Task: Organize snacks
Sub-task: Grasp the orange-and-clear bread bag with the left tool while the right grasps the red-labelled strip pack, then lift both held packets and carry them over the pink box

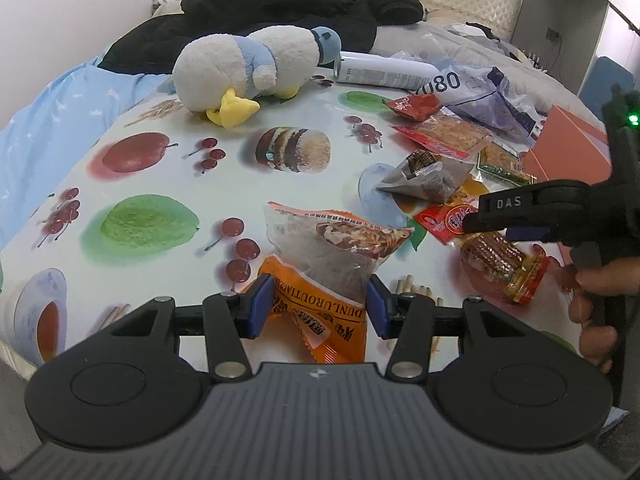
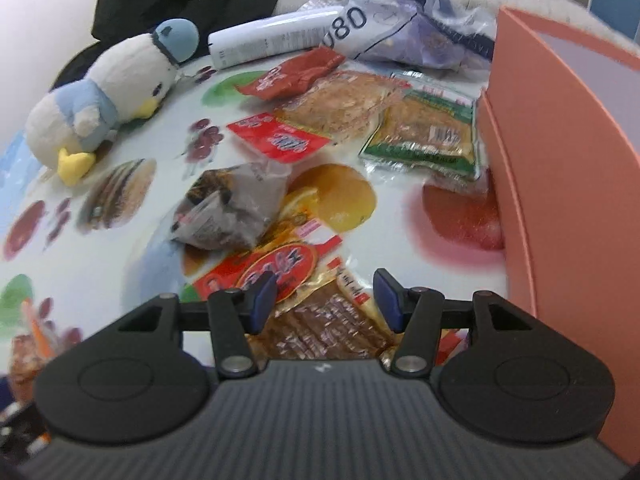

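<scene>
Item: orange snack bag (image 1: 320, 280), on table (image 1: 160, 208), clenched by left gripper (image 1: 318, 306). Right gripper (image 2: 326, 300) released (over brown snack pack (image 2: 320, 328)). Risk: crinkly bag slipping, loose grip.

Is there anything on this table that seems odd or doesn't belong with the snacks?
Yes. A plush penguin lies tipped over on the fruit-print tablecloth, and a white bottle lies on its side behind it. Neither is a snack. The snack packets are scattered beside the pink box, not sorted.
</scene>
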Tool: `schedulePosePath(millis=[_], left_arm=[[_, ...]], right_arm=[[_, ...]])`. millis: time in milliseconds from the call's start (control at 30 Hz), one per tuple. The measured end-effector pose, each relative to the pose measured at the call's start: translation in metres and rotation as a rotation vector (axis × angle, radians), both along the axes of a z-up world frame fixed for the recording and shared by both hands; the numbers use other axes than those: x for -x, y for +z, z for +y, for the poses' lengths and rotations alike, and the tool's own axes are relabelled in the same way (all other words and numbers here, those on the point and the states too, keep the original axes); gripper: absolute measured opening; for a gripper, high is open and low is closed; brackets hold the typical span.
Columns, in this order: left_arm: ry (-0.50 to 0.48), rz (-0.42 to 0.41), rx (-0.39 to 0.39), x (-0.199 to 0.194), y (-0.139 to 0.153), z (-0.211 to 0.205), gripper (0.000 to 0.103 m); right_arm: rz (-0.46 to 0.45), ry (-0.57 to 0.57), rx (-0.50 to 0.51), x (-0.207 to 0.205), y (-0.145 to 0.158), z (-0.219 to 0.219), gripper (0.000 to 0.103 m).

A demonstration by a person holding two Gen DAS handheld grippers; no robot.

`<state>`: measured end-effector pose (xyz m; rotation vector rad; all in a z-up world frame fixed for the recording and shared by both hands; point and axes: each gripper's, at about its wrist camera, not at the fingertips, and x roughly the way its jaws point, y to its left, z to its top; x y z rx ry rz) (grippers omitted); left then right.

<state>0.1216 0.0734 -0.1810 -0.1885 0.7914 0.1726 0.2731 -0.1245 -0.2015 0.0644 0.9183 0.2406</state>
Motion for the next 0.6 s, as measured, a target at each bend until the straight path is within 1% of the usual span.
schedulePosePath(millis=[267,333,433,500,533,567,600], left_arm=[[0.010,-0.005,0.018,0.004,0.002,0.003,0.054],[0.009,-0.004,0.017,0.005,0.002,0.003,0.054],[0.010,-0.002,0.017,0.004,0.001,0.002,0.054],[0.011,-0.001,0.017,0.004,0.001,0.002,0.054],[0.008,-0.001,0.017,0.004,0.001,0.002,0.054],[0.007,0.000,0.016,0.004,0.000,0.001,0.054],[0.006,0.001,0.016,0.003,0.000,0.001,0.054]], right_arm=[[0.065,0.030,-0.107,0.029,0.005,-0.010,0.059],[0.070,0.045,-0.113,0.038,0.006,-0.010,0.059],[0.061,0.083,-0.101,0.051,0.007,-0.009,0.059],[0.030,0.112,-0.076,0.058,0.007,-0.006,0.059],[0.010,0.131,-0.050,0.062,0.006,-0.003,0.062],[-0.009,0.151,-0.030,0.064,0.005,-0.001,0.068],[-0.022,0.170,-0.016,0.064,0.004,0.000,0.071]])
